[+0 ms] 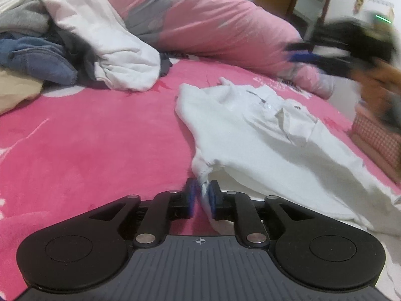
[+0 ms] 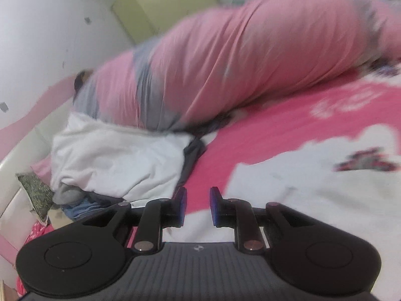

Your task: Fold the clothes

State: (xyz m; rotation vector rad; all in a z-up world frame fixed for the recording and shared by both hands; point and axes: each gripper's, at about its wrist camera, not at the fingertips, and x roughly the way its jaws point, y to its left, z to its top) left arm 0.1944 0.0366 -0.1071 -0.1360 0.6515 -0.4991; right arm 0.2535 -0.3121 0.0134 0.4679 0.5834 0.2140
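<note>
Bottom centre of the left wrist view: left gripper [image 1: 201,195] sits parted with a corner of the white polo shirt [image 1: 265,135] loose between its pads, shirt spread right of centre on the pink blanket [image 1: 87,138]. Right gripper [image 2: 198,205] is parted and empty, blurred above the blanket. Looks like release after one fold; next calls for regripping an edge, unfolded clothes pile [image 1: 50,42] upper left.

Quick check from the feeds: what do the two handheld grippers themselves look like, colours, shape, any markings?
Both match. The left gripper and right gripper have black linkage arms with silver pivot pins, two round black housings, blue finger pads, and a ribbed grey body with a small crosshair mark at its front edge. No cables or sleeves show.
</note>
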